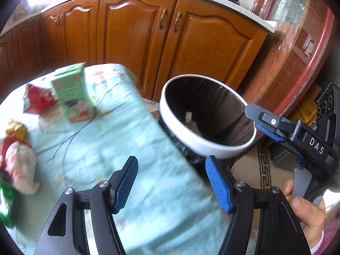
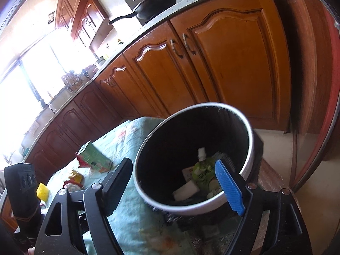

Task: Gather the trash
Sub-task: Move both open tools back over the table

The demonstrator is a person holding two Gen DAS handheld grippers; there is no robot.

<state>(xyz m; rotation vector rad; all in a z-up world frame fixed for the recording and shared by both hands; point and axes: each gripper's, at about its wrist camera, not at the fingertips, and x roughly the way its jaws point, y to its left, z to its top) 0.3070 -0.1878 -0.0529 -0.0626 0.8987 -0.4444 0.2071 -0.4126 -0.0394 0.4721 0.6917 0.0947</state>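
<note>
both tongs (image 1: 170,182) (image 2: 176,182) gape empty near the bin (image 2: 248,136).

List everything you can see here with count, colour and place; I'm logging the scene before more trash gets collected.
Trash bin: one, white rim, black liner, on the floor beside the table.
Spout pouch: one, green with white cap, inside the bin among white scraps.
Green carton: one, on the table's far side.
Red wrapper: one, beside the carton.
Crumpled wrappers: a few, red, white and gold, at the table's left edge.
Tablecloth: one, pale green, covering the table.
Cabinets: brown wood, behind.
Pan: one, black, on the counter.
Left gripper: open, empty, over the table.
Right gripper: open, empty, above the bin.
</note>
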